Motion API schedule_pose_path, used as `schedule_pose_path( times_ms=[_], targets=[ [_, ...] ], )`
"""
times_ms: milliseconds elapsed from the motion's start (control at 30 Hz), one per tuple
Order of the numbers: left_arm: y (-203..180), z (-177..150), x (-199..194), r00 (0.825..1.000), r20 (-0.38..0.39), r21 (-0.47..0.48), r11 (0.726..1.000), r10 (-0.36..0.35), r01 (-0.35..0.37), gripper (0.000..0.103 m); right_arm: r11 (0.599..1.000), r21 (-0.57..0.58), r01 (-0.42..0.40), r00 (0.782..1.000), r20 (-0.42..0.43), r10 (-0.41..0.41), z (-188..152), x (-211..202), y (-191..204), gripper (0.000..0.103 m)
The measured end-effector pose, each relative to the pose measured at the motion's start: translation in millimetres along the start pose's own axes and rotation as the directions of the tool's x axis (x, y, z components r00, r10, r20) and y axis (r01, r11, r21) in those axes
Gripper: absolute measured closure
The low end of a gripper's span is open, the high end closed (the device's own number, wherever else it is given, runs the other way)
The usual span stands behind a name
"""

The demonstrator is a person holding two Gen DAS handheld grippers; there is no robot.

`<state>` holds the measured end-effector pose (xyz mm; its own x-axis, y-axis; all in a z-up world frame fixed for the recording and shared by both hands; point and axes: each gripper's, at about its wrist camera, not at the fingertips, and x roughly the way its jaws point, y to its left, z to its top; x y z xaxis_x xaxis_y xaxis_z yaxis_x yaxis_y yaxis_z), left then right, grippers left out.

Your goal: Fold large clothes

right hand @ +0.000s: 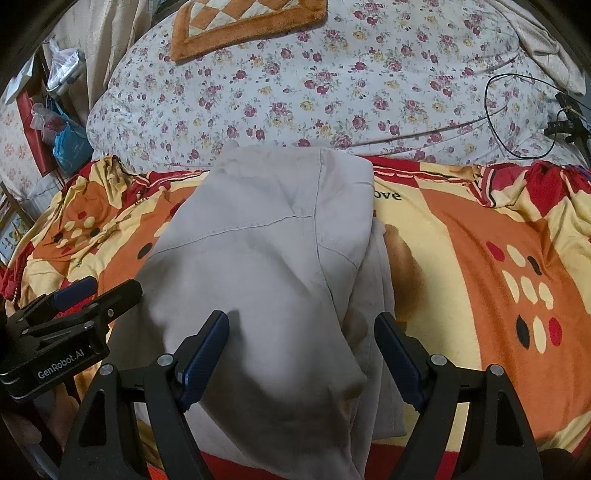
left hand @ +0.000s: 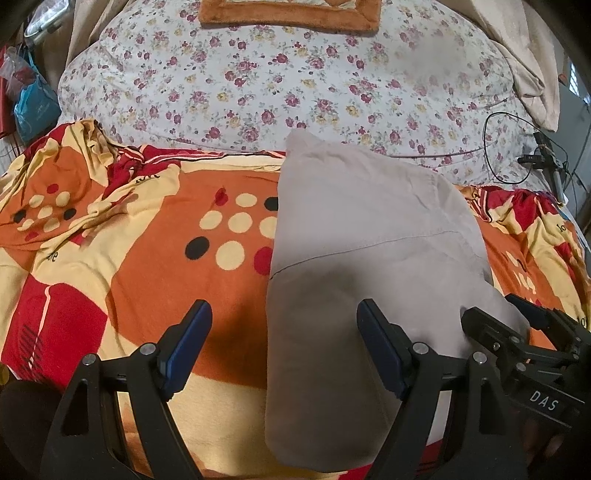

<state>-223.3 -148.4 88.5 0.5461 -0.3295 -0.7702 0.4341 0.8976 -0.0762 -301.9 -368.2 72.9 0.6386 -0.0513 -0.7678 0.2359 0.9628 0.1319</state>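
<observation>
**A bedroom at home**

I'm over a bed spread with an orange, red and cream blanket, a floral quilt bunched behind it and a plush brown-edged mat on top. Beige curtains hang at the back, bags dangle beside them, and a black cable loops across the quilt
</observation>
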Motion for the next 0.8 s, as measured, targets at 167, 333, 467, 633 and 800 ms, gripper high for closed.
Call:
schedule_pose_path(
  times_ms=[167, 333, 467, 633, 800],
  targets=[
    [-0.1, 0.5, -0.5, 1.0, 0.003, 0.002, 1.0, 0.002, -0.002, 0.022, 1.0, 0.003, -0.004, 1.0, -0.002, 0.004, 0.2, 1.0, -0.8, 0.021],
    [-1.7, -0.1, 0.8, 1.0, 0.001, 0.009, 1.0, 0.004, -0.004, 0.022, 1.0, 0.003, -0.004, 1.0, -0.003, 0.004, 0.3, 1.1, -0.9, 0.021],
    [-1.6, -0.1, 1.1, 1.0, 0.002, 0.007, 1.0, 0.005, -0.005, 0.022, 1.0, 0.005, -0.006, 1.0, -0.004, 0.006, 0.0, 1.1, -0.8, 0.021],
    [-1.1, -1.4, 1.8, 1.0, 0.001, 0.003, 1.0, 0.006, -0.006, 0.022, 1.0, 0.006, -0.005, 1.0, -0.004, 0.005, -0.3, 1.2, -0.8, 0.02],
    [-2.1, -1.4, 1.9, 1.0, 0.0, 0.004, 1.0, 0.007, -0.007, 0.022, 1.0, 0.005, -0.005, 1.0, -0.004, 0.005, -0.6, 1.7, -1.0, 0.02]
  ],
)
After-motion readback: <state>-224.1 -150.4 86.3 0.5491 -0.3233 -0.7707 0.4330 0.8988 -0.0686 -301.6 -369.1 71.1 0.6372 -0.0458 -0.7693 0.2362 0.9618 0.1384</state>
